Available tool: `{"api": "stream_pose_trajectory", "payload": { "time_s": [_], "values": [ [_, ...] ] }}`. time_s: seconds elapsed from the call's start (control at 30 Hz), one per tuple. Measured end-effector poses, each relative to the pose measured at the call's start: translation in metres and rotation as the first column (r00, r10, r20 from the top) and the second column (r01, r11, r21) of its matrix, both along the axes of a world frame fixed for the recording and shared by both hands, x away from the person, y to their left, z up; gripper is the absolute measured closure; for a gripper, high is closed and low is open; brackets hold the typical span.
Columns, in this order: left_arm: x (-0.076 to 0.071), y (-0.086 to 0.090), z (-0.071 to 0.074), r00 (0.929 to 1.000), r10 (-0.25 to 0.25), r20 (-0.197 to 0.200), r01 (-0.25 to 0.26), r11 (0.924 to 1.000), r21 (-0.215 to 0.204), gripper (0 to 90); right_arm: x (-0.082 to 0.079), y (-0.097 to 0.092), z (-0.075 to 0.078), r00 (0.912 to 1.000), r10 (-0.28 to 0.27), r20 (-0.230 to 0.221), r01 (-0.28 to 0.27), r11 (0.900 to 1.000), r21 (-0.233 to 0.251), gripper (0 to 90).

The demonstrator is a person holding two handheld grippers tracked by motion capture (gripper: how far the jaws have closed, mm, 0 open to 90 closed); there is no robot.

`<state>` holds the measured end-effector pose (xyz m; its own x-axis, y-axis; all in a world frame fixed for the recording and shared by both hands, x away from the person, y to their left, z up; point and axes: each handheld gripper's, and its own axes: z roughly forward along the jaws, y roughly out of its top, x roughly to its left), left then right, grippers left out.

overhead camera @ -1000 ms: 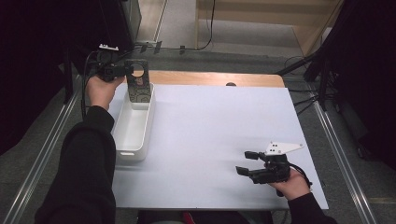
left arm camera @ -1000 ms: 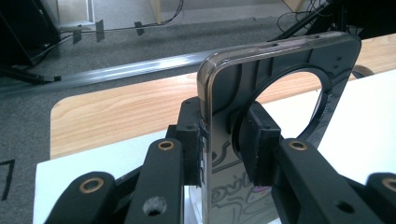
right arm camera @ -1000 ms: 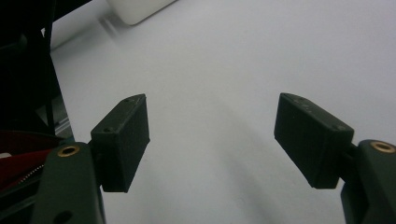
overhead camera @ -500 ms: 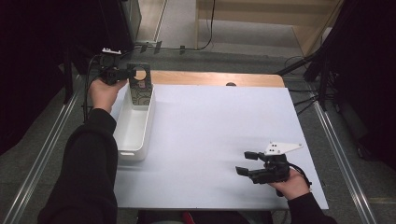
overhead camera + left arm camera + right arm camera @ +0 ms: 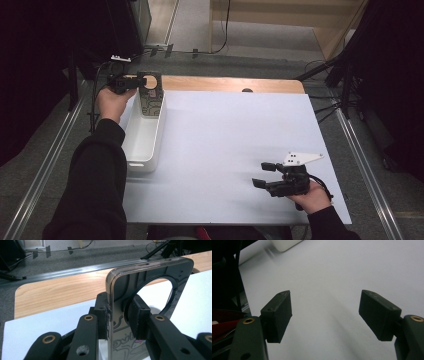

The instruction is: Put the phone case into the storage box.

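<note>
Currently the left tongs (image 5: 142,81) are clamped on the top edge of a dark phone case (image 5: 151,98), standing upright at the far end of the white bin (image 5: 142,137). Lifting straight up should clear its wall. The left gripper view reveals pads (image 5: 136,317) pinching beside the case's round cutout. The right tongs (image 5: 264,175) hover wide apart, empty, over the worktop (image 5: 225,135).
</note>
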<state>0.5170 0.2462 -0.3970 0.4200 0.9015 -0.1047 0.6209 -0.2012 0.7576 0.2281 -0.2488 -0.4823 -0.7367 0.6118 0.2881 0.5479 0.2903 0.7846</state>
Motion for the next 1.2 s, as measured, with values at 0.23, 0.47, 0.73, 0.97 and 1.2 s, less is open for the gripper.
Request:
{"api": "stream_pose_trajectory", "payload": {
  "time_s": [0.23,0.47,0.73,0.97,1.2],
  "values": [
    [-0.001,0.000,-0.003,0.9999,-0.003,-0.011,0.003,0.9999,0.011,70.3,-0.001,0.000,0.000,1.0000,-0.001,0.001,0.001,1.0000,0.002,25.4],
    [-0.002,0.003,-0.009,0.9999,0.007,-0.015,-0.007,1.0000,0.003,70.1,0.001,0.001,0.000,1.0000,0.004,0.003,-0.004,1.0000,0.002,25.4],
    [0.000,0.002,-0.011,0.9999,-0.002,-0.014,0.002,1.0000,-0.006,67.1,0.000,0.002,0.000,1.0000,0.006,0.005,-0.006,1.0000,0.000,25.4],
    [0.002,0.001,-0.013,0.9997,-0.019,-0.013,0.019,0.9998,0.008,57.7,0.000,0.002,0.000,1.0000,0.002,0.003,-0.002,1.0000,-0.002,25.4],
    [0.002,-0.001,-0.014,0.9996,-0.015,-0.025,0.015,0.9998,0.011,46.8,0.000,0.002,0.000,1.0000,0.001,0.000,-0.001,1.0000,-0.001,25.4]
  ]
}}
